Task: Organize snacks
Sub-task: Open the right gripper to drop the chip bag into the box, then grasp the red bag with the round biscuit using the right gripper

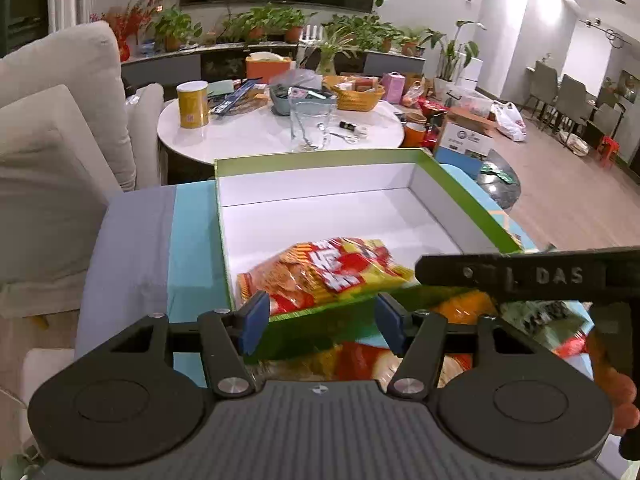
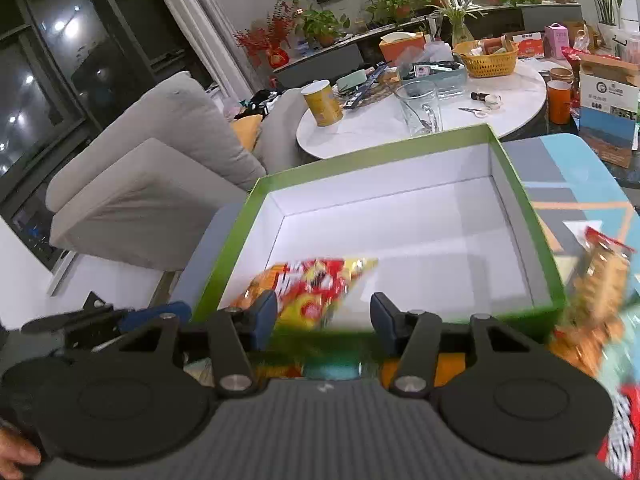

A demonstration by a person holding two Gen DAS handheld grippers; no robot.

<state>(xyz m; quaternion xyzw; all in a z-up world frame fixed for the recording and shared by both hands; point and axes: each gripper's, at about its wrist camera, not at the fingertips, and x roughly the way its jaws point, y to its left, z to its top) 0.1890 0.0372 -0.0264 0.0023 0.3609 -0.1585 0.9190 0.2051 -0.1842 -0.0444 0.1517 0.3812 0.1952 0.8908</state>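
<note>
A green box with a white inside (image 1: 460,184) (image 2: 520,188) stands open on a blue and grey patterned surface. One red and yellow snack bag (image 1: 324,268) (image 2: 316,284) lies in its near left corner. My left gripper (image 1: 320,320) is open and empty, just short of the box's near wall. My right gripper (image 2: 324,316) is open and empty above the same near wall; its body (image 1: 528,276) crosses the right of the left wrist view. More snack bags (image 1: 360,360) (image 2: 600,280) lie in front of and to the right of the box, blurred.
A round white table (image 1: 248,132) (image 2: 376,124) behind the box carries a yellow can (image 1: 193,104), a glass jug (image 1: 310,124), a yellow basket (image 2: 486,60) and clutter. A grey sofa (image 1: 52,120) stands left. Cardboard boxes (image 2: 608,112) stand on the floor at right.
</note>
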